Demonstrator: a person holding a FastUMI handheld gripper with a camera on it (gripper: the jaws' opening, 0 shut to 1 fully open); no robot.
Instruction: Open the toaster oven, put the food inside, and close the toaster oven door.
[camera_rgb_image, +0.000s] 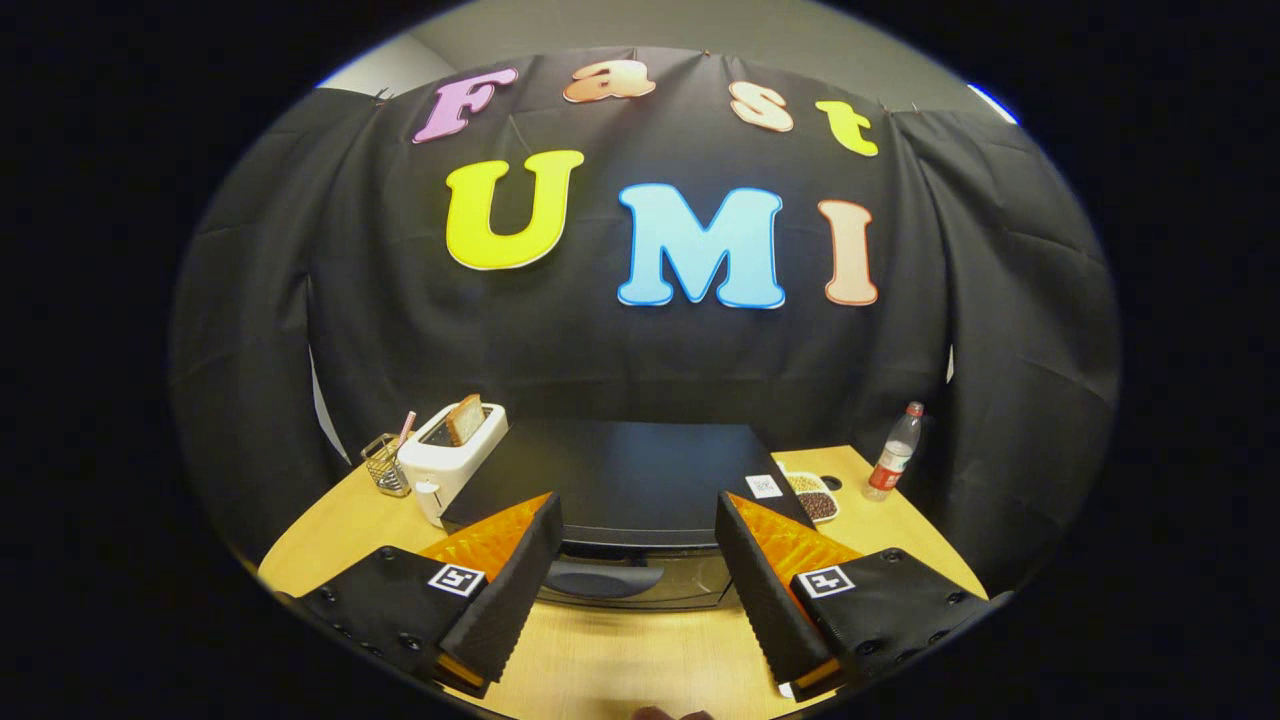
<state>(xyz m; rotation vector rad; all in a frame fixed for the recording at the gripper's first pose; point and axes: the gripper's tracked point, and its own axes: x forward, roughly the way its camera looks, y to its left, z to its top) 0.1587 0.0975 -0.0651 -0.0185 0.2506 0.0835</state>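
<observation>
A: Claw (638, 545) nearest the lens, fingers (520, 590) spread wide, nothing between them, held above the table (620, 660).

B: Task item?

A: Toaster oven (625, 485), dark, sits on the table just ahead of the fingers and centred between them. Its door (630, 580) is closed; the handle lies in the gap between the fingertips, not touched. Both lower front corners are covered by the fingers.

B: Containers?

A: White toaster (450, 455) beside the oven's left side, one slice of bread (465, 420) standing in a slot. Wire basket (385, 465) just left of that, a pink stick (405, 428) leaning in it. On the right, behind the oven's corner, a divided dish (815, 497): pale grains in one part, dark ones in the other, partly hidden by the oven. Plastic bottle (893, 452), red cap, upright near the cloth wall; contents hard to make out.

B: Interior of the oven?

A: Cannot tell through the door.
</observation>
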